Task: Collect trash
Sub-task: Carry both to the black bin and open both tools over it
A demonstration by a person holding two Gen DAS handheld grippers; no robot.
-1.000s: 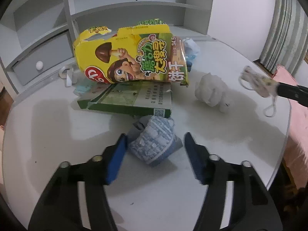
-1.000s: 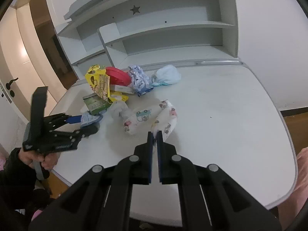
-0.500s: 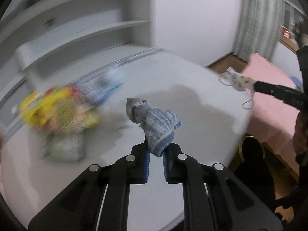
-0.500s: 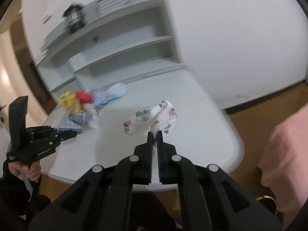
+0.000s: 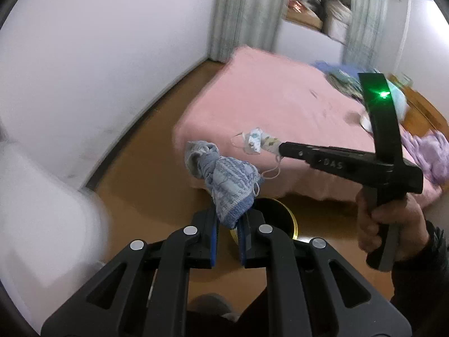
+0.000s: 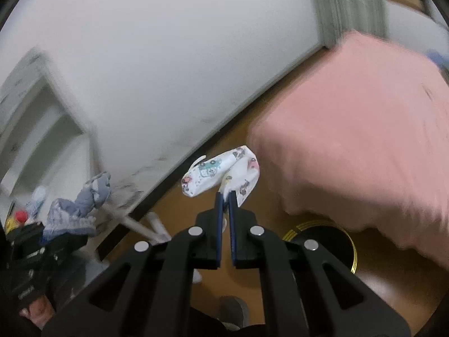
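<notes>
My left gripper [image 5: 228,219] is shut on a crumpled blue-patterned mask [image 5: 224,179] and holds it in the air above a black bin with a gold rim [image 5: 275,219] on the floor. My right gripper [image 6: 226,199] is shut on a white cartoon-print mask [image 6: 221,174] and holds it up over the floor, left of the same bin [image 6: 322,241]. The right gripper with its mask [image 5: 258,140] also shows in the left wrist view. The left gripper's blue mask [image 6: 75,210] shows at the lower left of the right wrist view.
A bed with a pink cover [image 5: 280,106] stands behind the bin, with clothes on its far side. A white wall [image 5: 98,56] runs along the left. The white table edge [image 5: 33,210] is at the left. The floor is brown wood [image 6: 393,280].
My left gripper shut on the blue mask and lifted it. Both grippers swung away from the table to the right, over the floor by the bed and the bin.
</notes>
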